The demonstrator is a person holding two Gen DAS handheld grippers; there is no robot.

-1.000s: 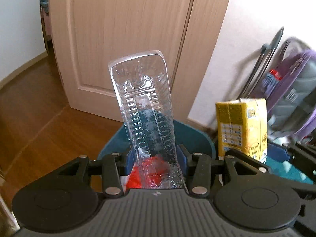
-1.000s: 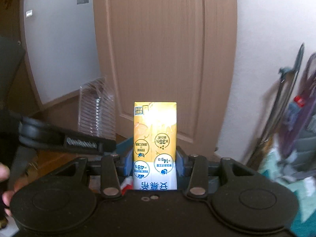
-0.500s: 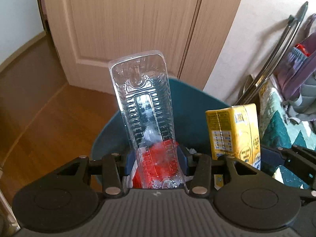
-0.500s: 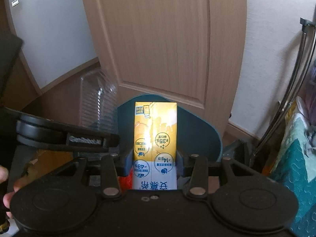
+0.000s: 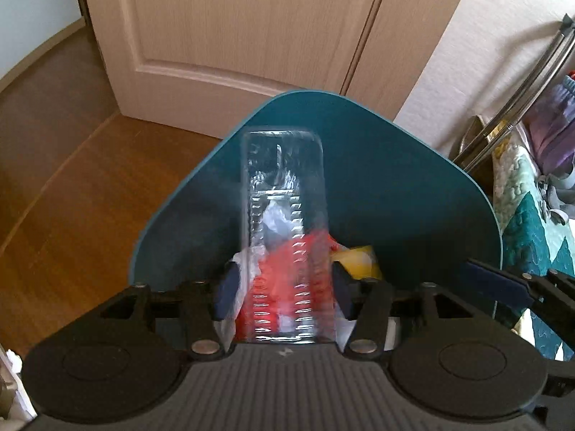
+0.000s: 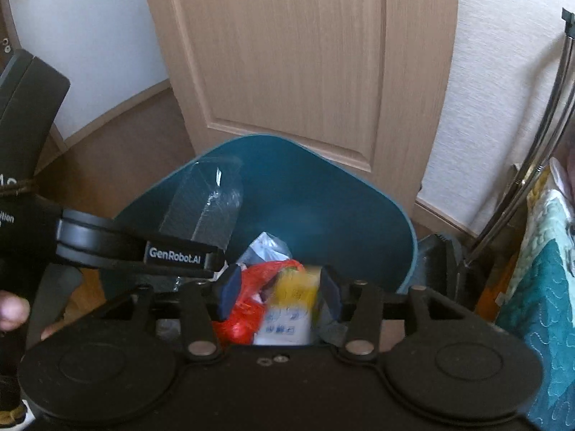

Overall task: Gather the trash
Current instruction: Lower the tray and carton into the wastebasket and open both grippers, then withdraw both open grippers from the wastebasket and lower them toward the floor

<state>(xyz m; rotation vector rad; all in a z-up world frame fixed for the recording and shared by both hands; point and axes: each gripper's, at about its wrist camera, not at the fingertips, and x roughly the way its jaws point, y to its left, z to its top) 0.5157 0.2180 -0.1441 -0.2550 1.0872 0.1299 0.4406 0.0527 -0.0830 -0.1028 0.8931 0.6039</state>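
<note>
A teal bin stands below both grippers, with a red bag and a pale plastic bag inside. My left gripper hangs over it, jaws opening. The clear plastic tray is blurred between them, with a gap showing at the left pad. My right gripper is beside it, jaws opening too. The yellow carton is blurred and loose between its pads, low over the trash. In the right wrist view the tray leans into the bin.
A wooden door and a white wall stand just behind the bin. Metal bars and a teal quilt crowd the right. Brown wooden floor lies to the left. A hand shows at the left edge.
Both grippers sank toward the bin and tipped downward. Their jaws widened, and the tray and the carton, gripped before, have slid lower and now blur.
</note>
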